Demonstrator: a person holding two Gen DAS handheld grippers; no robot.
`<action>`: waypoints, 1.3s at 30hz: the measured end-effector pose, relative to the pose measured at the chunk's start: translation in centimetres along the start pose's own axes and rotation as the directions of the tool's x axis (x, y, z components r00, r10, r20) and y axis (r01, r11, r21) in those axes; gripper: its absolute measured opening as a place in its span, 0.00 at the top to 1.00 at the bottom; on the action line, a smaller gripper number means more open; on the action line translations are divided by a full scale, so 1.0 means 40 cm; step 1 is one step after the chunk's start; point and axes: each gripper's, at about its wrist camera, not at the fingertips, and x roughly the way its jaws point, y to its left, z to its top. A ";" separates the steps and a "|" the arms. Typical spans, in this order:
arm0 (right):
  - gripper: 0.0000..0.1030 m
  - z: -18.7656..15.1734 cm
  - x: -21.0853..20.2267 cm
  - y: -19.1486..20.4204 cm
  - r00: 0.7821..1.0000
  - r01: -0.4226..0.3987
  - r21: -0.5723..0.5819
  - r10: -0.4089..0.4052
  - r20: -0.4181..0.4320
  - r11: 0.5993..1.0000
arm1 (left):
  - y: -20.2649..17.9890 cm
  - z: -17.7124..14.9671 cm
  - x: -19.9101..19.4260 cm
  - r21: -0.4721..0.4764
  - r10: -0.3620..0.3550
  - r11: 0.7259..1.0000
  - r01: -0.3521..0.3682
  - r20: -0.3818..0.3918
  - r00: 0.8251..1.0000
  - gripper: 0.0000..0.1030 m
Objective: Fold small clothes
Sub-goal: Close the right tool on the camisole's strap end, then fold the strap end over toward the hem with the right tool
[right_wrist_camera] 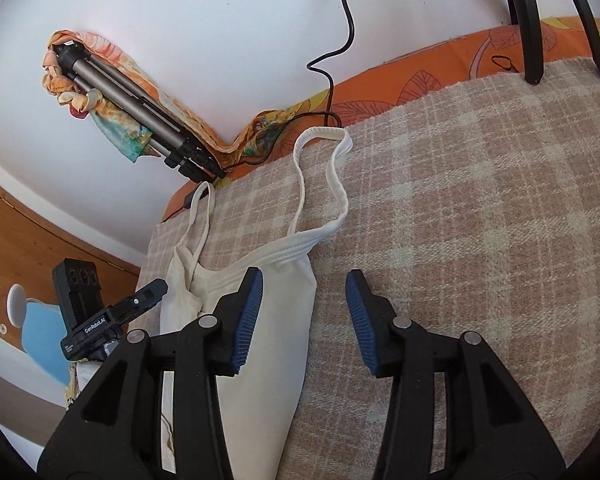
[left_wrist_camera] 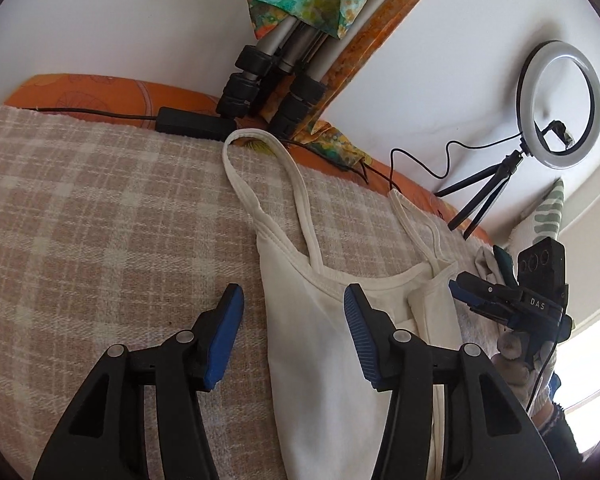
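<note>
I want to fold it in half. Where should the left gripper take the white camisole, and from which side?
Probably the side hem of the white camisole, just below its strap. That edge lies flat between the open left gripper fingers, so come straight down from above.

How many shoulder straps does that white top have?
2. One strap loops out over the checked blanket toward the wall; the other strap is thinner and lies near the ring light. None seems hidden.

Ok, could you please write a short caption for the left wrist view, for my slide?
Open left claw above a white camisole lying flat on a checked blanket, with the right claw beside it.
</note>
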 end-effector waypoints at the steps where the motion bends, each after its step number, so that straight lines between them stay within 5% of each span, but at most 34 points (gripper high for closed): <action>1: 0.56 0.002 0.006 0.003 1.000 -0.008 -0.005 0.008 -0.005 1.000 | 0.000 0.004 0.004 -0.007 -0.012 1.000 0.012 0.004 1.000 0.53; 4: 0.64 0.001 0.027 0.028 1.000 0.003 -0.048 -0.004 -0.020 0.999 | 0.000 0.013 0.022 -0.009 0.008 1.000 -0.008 -0.004 1.000 0.82; 5: 0.77 0.001 0.036 0.038 0.999 0.005 -0.060 -0.007 -0.033 0.998 | 0.000 0.015 0.028 -0.013 0.011 1.000 -0.011 -0.008 1.000 0.96; 6: 0.87 -0.001 0.045 0.044 0.999 0.012 -0.071 -0.015 -0.049 0.997 | 0.002 0.016 0.031 -0.016 0.008 1.000 -0.009 -0.013 1.000 0.98; 8: 0.91 -0.002 0.053 0.062 0.997 0.048 -0.100 -0.053 -0.050 0.994 | 0.001 0.017 0.023 -0.013 0.010 1.000 -0.010 -0.002 1.000 0.98; 15: 0.94 0.003 0.007 0.104 0.999 0.044 -0.134 -0.045 -0.002 0.990 | -0.030 0.017 -0.032 0.007 0.002 1.000 -0.002 0.060 0.998 1.00; 28: 0.95 -0.056 -0.148 0.237 0.998 0.018 -0.221 -0.006 0.055 0.975 | -0.098 -0.025 -0.209 0.044 -0.001 0.999 -0.005 0.154 0.988 1.00; 35: 0.94 -0.098 -0.161 0.261 0.995 0.096 -0.253 -0.086 0.047 0.963 | -0.084 -0.066 -0.241 -0.012 -0.015 1.000 0.017 0.141 0.990 1.00; 37: 0.94 -0.092 -0.142 0.244 0.994 0.104 -0.238 -0.096 0.045 0.966 | -0.075 -0.061 -0.228 -0.034 -0.026 0.999 0.031 0.138 0.990 0.91; 39: 0.94 -0.081 -0.120 0.224 0.994 0.109 -0.222 -0.102 0.042 0.969 | -0.066 -0.042 -0.192 -0.061 -0.013 0.998 0.019 0.097 0.995 0.55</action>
